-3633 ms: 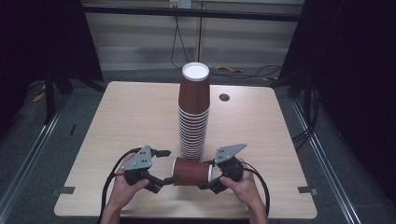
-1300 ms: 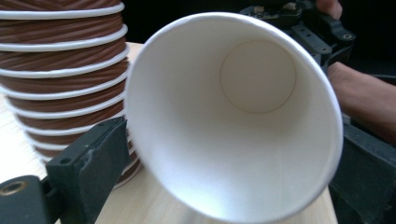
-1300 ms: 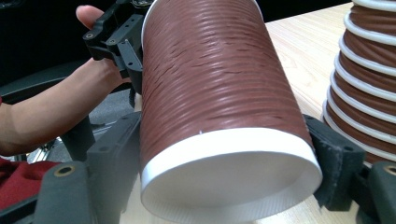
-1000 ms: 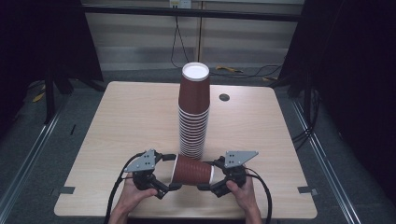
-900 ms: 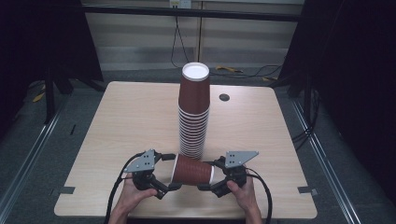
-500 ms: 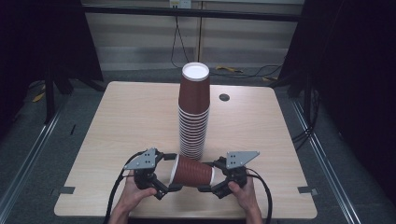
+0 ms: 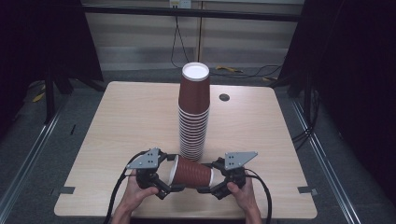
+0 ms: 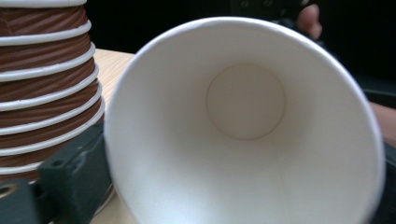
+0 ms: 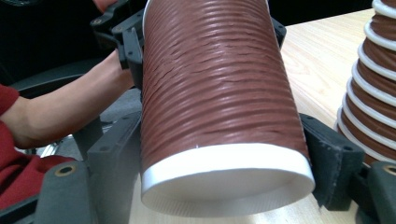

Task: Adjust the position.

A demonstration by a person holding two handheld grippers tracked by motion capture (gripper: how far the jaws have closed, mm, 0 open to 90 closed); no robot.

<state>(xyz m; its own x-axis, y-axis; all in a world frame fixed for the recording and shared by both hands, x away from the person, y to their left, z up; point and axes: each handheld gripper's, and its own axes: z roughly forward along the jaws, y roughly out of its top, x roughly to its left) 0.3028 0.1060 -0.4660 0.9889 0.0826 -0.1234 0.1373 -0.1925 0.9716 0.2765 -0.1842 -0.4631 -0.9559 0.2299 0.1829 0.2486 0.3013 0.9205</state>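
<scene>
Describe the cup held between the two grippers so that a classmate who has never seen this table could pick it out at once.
Start at the wooden table and find the tall stack of brown cups near its middle. Just in front of the stack, at the near edge, one brown ribbed paper cup lies sideways between the grippers. Unlike the stacked cups, it is alone and on its side.

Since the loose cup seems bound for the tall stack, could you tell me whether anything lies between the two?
Nothing visible does. The cup lies sideways between the left gripper and right gripper, just in front of the stack, with bare table around.
</scene>
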